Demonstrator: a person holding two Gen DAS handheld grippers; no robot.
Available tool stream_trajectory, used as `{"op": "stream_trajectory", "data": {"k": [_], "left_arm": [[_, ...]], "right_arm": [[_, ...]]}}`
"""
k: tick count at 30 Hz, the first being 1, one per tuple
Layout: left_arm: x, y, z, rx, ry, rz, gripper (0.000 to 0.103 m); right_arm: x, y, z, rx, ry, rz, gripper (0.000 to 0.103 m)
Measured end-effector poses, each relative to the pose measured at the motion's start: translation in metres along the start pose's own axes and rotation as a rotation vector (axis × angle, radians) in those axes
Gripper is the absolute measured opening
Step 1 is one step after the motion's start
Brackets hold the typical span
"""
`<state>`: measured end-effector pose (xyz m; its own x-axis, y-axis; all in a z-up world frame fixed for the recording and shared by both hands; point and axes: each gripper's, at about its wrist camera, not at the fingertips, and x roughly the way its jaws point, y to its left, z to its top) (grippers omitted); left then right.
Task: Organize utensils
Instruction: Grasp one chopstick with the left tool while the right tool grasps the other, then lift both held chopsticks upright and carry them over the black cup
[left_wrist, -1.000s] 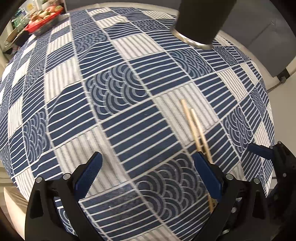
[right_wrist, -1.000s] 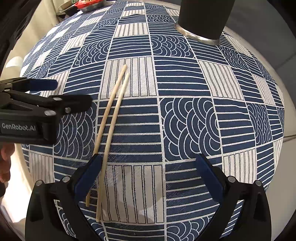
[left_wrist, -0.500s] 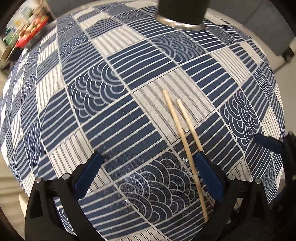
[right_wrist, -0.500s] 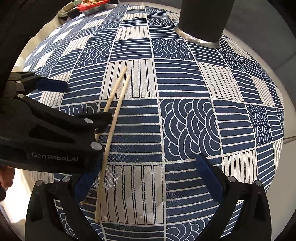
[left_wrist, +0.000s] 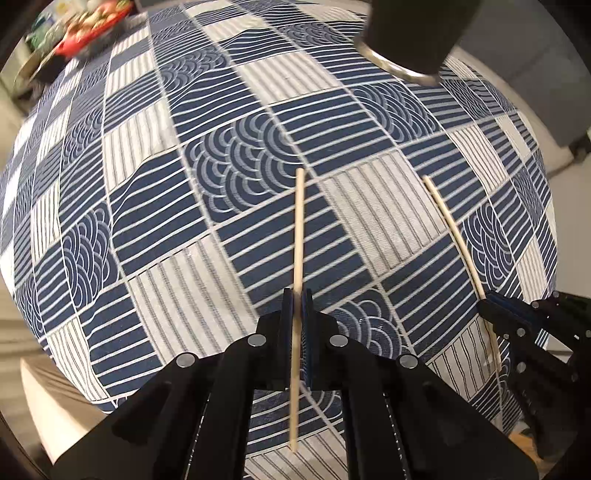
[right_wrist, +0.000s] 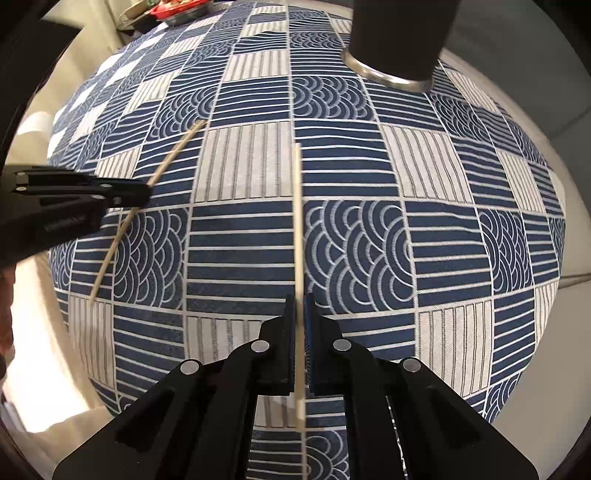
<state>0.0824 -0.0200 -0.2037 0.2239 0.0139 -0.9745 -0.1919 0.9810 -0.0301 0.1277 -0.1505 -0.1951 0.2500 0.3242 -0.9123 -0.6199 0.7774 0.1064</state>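
Two chopsticks in play, one per gripper! The left gripper (left_wrist: 297, 306) has its jaws clamped on a chopstick (left_wrist: 298, 229) that runs straight up the middle of the left view, tip over the checked cloth (left_wrist: 147, 206). The right gripper (right_wrist: 300, 314) is clamped the same way on the other chopstick (right_wrist: 298, 221), dead centre in the right view. Each camera catches its neighbour too: the right gripper sits at the lower right edge of the left view, the left gripper at the left edge of the right view, each with its stick. One black holder (right_wrist: 395, 40) with a metal base ring stands at the upper right of both views, probably the target. To do this well, I'd say keep both grips firm, tilt each stick upright before reaching the holder's mouth, and feed them in one at a time so the grippers don't collide. One red tray (left_wrist: 92, 29) of food sits blurred at the upper left, well apart.
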Motion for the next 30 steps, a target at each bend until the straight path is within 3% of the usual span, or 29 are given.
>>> {"op": "stream_trajectory", "data": {"k": [11, 14, 22, 30], "left_arm": [[-0.018, 0.042, 0.005, -0.065, -0.005, 0.022, 0.005], [-0.030, 0.048, 0.016, -0.077, -0.030, 0.035, 0.005], [-0.093, 0.058, 0.065, -0.092, -0.180, 0.061, 0.005], [-0.158, 0.054, 0.115, -0.076, -0.332, 0.106, 0.005]], "right_arm": [[-0.018, -0.044, 0.000, 0.084, -0.017, -0.002, 0.004], [-0.035, -0.063, 0.007, 0.091, -0.042, -0.049, 0.004], [-0.104, -0.112, 0.051, 0.088, -0.187, -0.126, 0.004], [-0.174, -0.125, 0.099, 0.080, -0.380, -0.180, 0.004]]}}
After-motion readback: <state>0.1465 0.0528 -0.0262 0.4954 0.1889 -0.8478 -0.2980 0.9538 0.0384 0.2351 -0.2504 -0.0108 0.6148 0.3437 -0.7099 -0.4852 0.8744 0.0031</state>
